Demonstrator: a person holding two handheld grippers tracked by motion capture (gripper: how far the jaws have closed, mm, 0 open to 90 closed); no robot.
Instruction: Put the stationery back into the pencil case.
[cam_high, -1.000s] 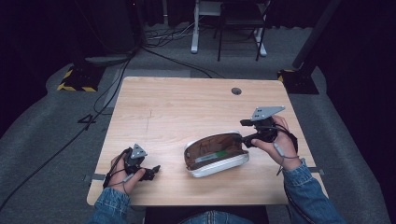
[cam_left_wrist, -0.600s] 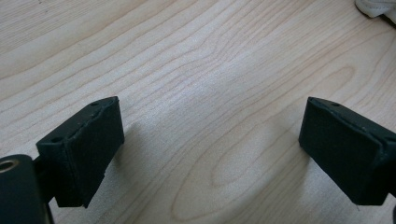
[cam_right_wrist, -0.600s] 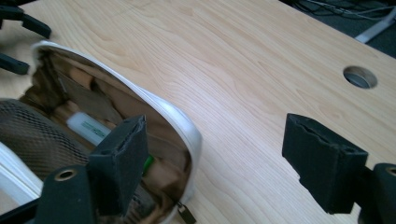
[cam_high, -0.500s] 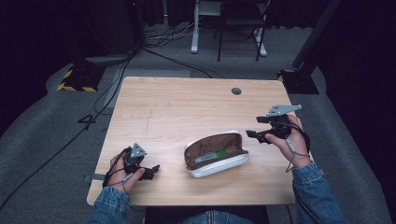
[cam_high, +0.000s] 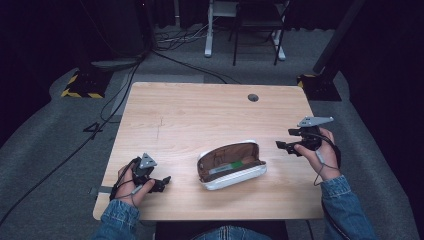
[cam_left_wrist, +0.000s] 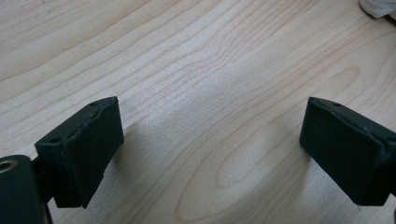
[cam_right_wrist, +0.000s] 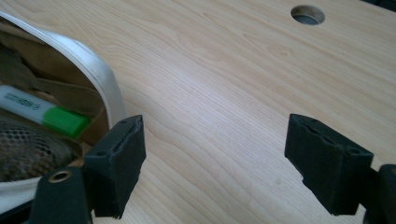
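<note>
Case (cam_high: 231, 165) mid-table, bare wood (cam_high: 200, 115) around

Both hands low at the near side, each holding a gripper with jaws apart.
Left gripper (cam_high: 163, 181) sits near-left, jaws wide, nothing between them, left hand (cam_high: 131, 181) wrapped round it. Right gripper (cam_high: 281, 145) at far-right, jaws spread and empty, pointing left, held in right hand (cam_high: 322, 148); denim sleeves (cam_high: 345, 200) show.

sleeves (cam_high: 118, 216): blue denim | hand-held grippers (cam_high: 155, 184): black, grey plates
</note>
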